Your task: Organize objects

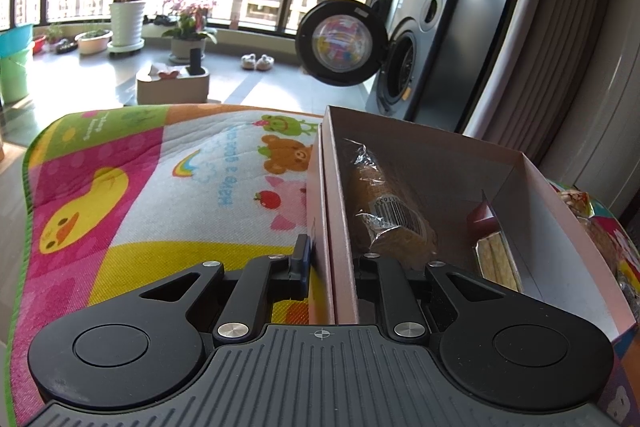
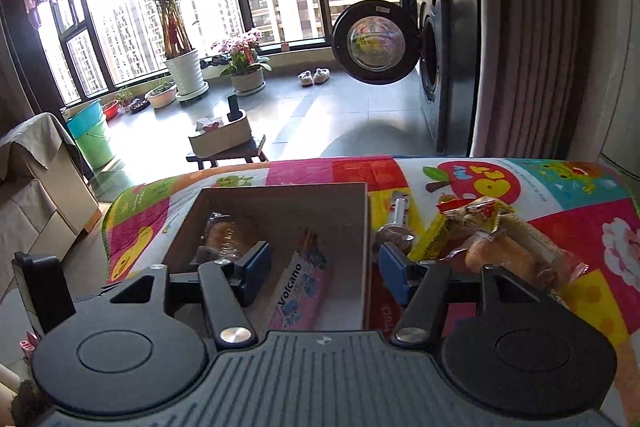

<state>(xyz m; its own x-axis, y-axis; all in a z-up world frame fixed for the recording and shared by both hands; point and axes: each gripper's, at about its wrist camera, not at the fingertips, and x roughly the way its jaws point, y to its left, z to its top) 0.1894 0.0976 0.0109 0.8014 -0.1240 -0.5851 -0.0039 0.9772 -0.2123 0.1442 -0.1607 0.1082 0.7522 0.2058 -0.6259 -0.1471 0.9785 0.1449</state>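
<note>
Sunlit tiled floor, potted plants and an open-doored washing machine [image 2: 376, 41] fill the background. Lower down, a quilted cartoon-print mat [image 1: 132, 187] covers the bench. On it stands a matte cardboard box [image 2: 280, 193] holding crinkly wrapped bread [image 1: 384, 211] and a pink Volcano packet [image 2: 300, 291]. The left gripper [image 1: 330, 259] is closed on the box's left wall; the right gripper [image 2: 324, 267] gapes wide, empty — glossy snack packets [image 2: 480, 227] lie at lower right.
</note>
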